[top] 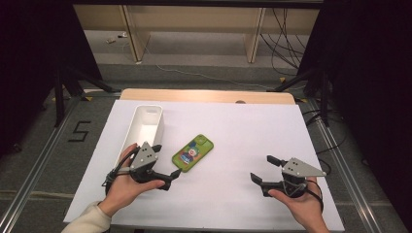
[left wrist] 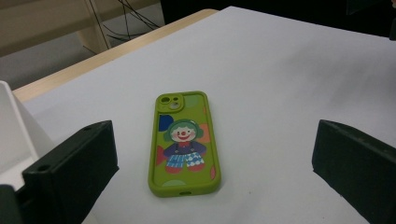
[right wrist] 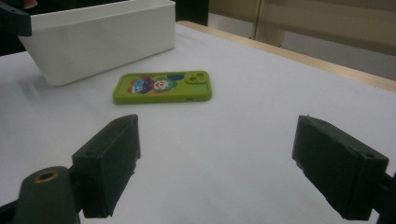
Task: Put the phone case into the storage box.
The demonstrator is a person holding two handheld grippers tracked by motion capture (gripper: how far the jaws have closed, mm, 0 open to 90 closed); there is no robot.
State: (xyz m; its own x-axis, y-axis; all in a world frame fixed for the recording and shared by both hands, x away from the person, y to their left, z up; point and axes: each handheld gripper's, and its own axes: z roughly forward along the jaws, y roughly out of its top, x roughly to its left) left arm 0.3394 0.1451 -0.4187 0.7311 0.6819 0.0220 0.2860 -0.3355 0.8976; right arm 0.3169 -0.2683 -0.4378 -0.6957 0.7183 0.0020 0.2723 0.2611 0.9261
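A green phone case (top: 193,153) with a cartoon clown print lies flat on the white table cover (top: 233,131), camera hole toward the far side. My left gripper (top: 166,160) is open just short of the case's near end, its jaws wide apart and touching nothing. In the left gripper view the case (left wrist: 183,144) lies straight ahead between the two black jaws of the gripper (left wrist: 212,140). My right gripper (top: 261,168) rests open at the front right, well clear of the case. Its own view has the case (right wrist: 162,87) farther off beyond the gripper (right wrist: 217,140).
A long white open box (top: 147,127) stands just left of the case, close to my left hand; in the right gripper view the box (right wrist: 102,37) is behind the case. The table's wooden far edge (top: 209,95) shows beyond the cover.
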